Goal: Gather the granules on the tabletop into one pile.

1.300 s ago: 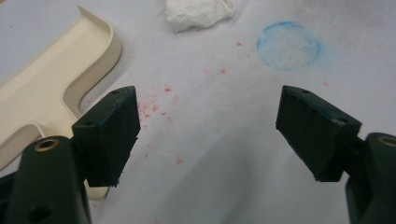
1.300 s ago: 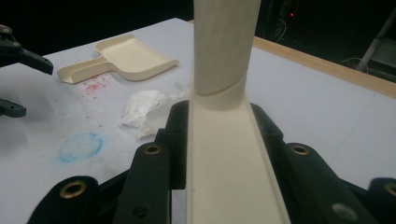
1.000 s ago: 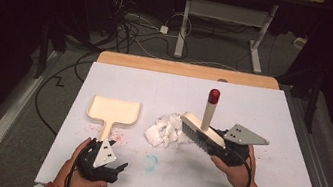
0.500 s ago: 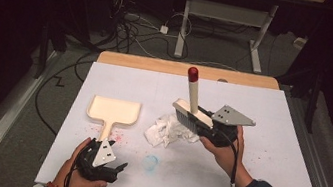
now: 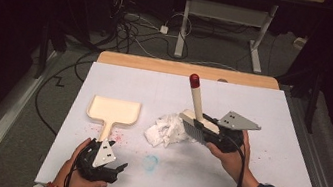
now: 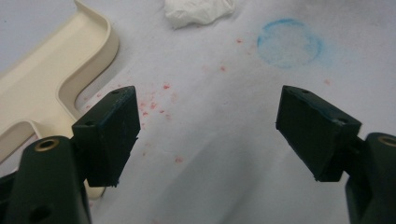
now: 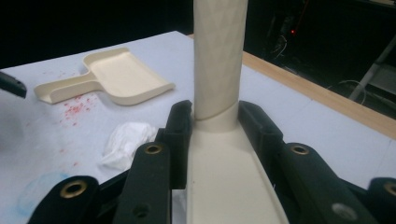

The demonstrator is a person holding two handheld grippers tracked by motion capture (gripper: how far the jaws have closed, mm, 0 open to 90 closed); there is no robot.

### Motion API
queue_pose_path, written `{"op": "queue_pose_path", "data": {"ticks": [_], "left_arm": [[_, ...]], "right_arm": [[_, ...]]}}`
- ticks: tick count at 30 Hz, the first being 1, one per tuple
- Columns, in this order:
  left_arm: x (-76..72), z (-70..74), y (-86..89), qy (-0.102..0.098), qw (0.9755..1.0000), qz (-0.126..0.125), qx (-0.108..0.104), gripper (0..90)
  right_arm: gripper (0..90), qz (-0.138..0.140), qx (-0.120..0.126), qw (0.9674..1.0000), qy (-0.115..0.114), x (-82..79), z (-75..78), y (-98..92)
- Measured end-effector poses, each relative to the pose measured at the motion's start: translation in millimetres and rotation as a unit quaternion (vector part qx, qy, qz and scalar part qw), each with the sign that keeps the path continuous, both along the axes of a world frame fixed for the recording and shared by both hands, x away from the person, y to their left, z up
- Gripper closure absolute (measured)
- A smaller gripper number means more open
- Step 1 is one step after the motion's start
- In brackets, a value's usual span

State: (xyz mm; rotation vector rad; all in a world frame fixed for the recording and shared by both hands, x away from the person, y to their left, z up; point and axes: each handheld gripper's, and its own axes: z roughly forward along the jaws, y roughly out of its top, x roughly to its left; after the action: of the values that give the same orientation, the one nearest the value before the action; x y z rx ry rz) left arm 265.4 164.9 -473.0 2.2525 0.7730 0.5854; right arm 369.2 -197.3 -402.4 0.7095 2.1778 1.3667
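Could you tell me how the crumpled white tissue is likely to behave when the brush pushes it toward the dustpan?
The crumpled tissue looks light and soft, so it should probably slide easily. Being loosely wadded, it may deform or tumble rather than move as one block. The brush bristles might snag its folds.

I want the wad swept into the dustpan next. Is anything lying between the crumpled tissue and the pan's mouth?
Nothing visible does. Bare white table lies between the crumpled tissue and the dustpan; the brush sits on the tissue's far side.

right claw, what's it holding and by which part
The right claw grips a cream hand brush by its back, at the foot of its upright red-tipped handle.
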Motion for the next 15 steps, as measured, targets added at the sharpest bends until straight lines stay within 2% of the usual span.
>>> {"op": "queue_pose_path", "data": {"ticks": [3, 4, 8, 11, 14, 15], "left_arm": [[0.5, -0.1, -1.0, 0.001, 1.0, 0.0, 0.003, 20.8], [0.8, 0.1, -1.4, -0.005, 1.0, -0.001, 0.006, 20.8], [-0.1, 1.0, -1.5, -0.006, 1.0, -0.002, 0.004, 20.9], [0.5, 0.4, -0.9, -0.005, 1.0, -0.003, 0.006, 20.9], [-0.2, 0.2, -1.0, 0.0, 1.0, -0.003, 0.005, 20.9], [0.0, 0.7, -0.9, -0.004, 1.0, -0.005, 0.006, 20.9]], "right_arm": [[67.8, 0.002, -0.006, 0.9999, 0.009, -2.6, -3.8, -9.6], [67.8, 0.005, -0.004, 0.9999, 0.012, -2.6, -5.0, -12.5], [67.8, 0.005, 0.015, 0.9998, 0.015, -7.6, -11.6, -27.0], [67.7, 0.004, 0.005, 0.9999, 0.011, -13.4, -15.9, -36.9], [67.7, 0.003, -0.002, 0.9999, 0.017, -20.1, -16.7, -46.3], [67.7, 0.001, -0.004, 0.9998, 0.017, -21.7, -16.9, -49.3]]}}
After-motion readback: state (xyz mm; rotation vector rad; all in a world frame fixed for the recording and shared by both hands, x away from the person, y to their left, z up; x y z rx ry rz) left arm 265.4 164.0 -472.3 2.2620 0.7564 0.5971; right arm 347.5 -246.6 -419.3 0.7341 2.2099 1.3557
